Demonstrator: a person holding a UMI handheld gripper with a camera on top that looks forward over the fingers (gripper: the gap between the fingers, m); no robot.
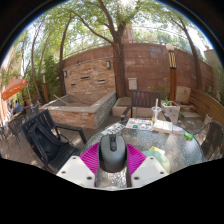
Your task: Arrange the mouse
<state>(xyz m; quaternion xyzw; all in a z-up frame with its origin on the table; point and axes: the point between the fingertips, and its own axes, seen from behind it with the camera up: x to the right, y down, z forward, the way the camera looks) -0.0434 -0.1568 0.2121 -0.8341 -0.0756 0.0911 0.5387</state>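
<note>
Black computer mouse [112, 152] between the gripper [112, 170] fingers, on the glass table [175, 150]. Fingers wide apart; whether pads press it, cannot tell.

Mouse [113, 152] btwn fingers [78, 172] (on table [175, 150]).

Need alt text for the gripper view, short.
A dark computer mouse sits between the tongs, flanked by their pink pads, above a glass patio table. Whether both fingers press on it cannot be told. Beyond lie a brick wall, a large tree and dark patio chairs.
</note>
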